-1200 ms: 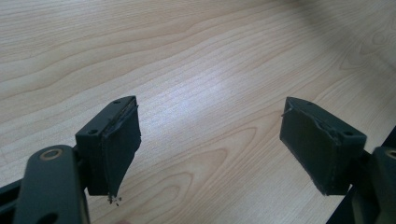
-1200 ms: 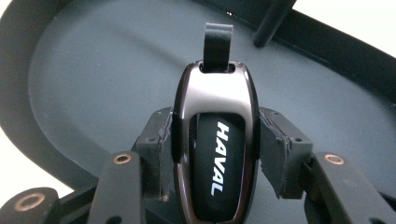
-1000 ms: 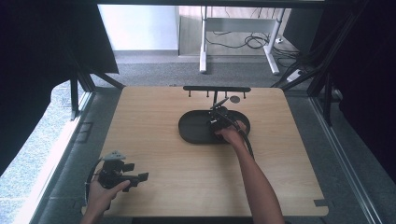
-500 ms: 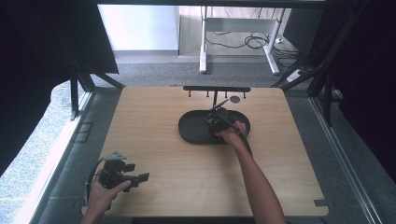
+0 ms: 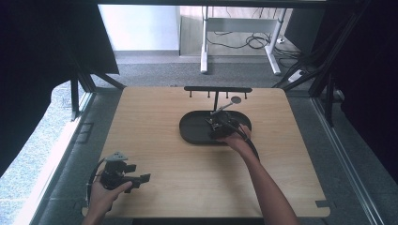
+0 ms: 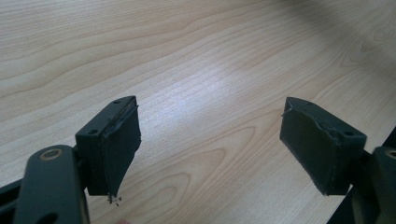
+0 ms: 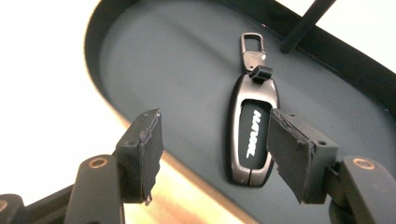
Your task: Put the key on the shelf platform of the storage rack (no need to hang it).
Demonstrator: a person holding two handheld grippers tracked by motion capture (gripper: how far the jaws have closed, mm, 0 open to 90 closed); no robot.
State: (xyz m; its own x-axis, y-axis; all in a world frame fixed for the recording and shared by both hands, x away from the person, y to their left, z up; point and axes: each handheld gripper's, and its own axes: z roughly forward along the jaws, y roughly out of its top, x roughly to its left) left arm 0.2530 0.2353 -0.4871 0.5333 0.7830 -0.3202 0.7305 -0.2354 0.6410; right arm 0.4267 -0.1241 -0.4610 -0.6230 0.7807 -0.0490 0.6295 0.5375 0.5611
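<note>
At the near-left corner of the wooden table (image 5: 155, 140), the person's left hand (image 5: 101, 197) holds the left gripper (image 5: 141, 178) low over the bare wood. In the left gripper view its 2 black pads (image 6: 116, 149) stand wide apart with nothing between them, only wood grain beneath.

Toward the middle of the table lies a black oval tray (image 5: 190, 129), with a thin black rack (image 5: 217, 89) of small hooks standing just behind it. A dark key fob (image 7: 252, 135) with a metal clip at its far end lies flat on the tray floor, lengthwise and slightly tilted in the right gripper view, white lettering on its face.

The right hand (image 5: 239, 143) reaches in from the near-right side and holds the right gripper (image 5: 218, 126) above the tray. Its jaws have just been opening; in the right gripper view the 2 pads (image 7: 292, 156) are apart and clear of the fob. The fob lies below and beyond them, partly covered by the right-hand pad, not clamped.
</note>
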